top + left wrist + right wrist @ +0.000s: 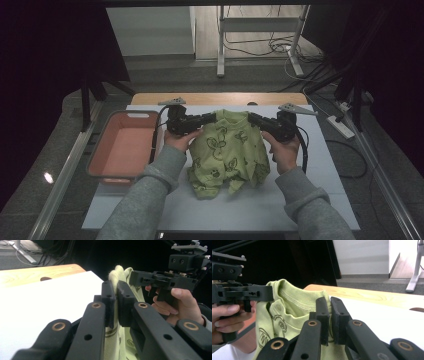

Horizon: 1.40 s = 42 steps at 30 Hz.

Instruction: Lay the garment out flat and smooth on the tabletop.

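White surface (pixel 320 165) | left tool (pixel 212 118), right tool (pixel 251 118) clamped on green garment (pixel 227 152) shoulders | soft, light, limp; grip at shoulder seams between tools

Grey knit sleeves (pixel 150 192) with ribbed cuffs cover both forearms. Each black gripper (pixel 212 118) carries brass-ringed pivots, a black cable and a grey 3-cornered plate (pixel 172 101).

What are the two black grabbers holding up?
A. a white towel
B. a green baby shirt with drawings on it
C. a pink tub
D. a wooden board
B: the left gripper and the right gripper each pinch a shoulder of the green baby shirt, which hangs between them with its bottom bunched on the white table.
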Each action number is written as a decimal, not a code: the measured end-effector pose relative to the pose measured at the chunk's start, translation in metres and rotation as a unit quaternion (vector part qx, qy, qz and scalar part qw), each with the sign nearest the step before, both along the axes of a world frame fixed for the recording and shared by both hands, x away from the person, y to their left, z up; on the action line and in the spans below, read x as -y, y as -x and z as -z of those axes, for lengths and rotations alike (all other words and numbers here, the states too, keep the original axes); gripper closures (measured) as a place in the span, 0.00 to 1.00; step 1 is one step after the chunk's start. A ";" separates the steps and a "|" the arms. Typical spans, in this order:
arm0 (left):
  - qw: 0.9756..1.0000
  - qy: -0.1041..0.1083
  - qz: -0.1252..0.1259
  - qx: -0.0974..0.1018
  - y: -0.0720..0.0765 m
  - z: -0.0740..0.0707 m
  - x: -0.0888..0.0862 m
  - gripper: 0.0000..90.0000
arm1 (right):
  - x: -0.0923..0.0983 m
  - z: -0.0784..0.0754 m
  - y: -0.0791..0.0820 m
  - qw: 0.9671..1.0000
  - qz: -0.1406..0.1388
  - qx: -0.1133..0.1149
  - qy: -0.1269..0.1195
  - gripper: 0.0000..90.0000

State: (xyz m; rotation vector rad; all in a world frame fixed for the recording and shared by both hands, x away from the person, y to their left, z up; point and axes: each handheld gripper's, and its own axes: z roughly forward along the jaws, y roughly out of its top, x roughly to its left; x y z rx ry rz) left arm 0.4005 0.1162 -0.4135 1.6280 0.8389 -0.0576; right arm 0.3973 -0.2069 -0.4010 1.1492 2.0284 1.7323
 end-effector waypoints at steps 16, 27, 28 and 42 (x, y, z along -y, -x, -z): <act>0.999 -0.021 -0.017 -0.021 -0.022 0.015 0.005 0.93 | -0.003 0.015 -0.027 0.999 0.010 -0.027 0.028 0.95; 0.996 -0.028 -0.084 -0.015 -0.028 0.011 0.000 0.47 | -0.008 0.015 -0.054 0.996 0.051 -0.018 0.073 0.64; 0.996 -0.031 -0.083 -0.013 -0.027 0.011 -0.001 0.43 | -0.007 0.016 -0.060 0.993 0.072 -0.029 0.084 0.52; 0.998 -0.049 -0.043 -0.006 -0.003 0.016 -0.012 0.39 | 0.011 0.031 -0.036 0.994 0.052 -0.061 0.079 0.46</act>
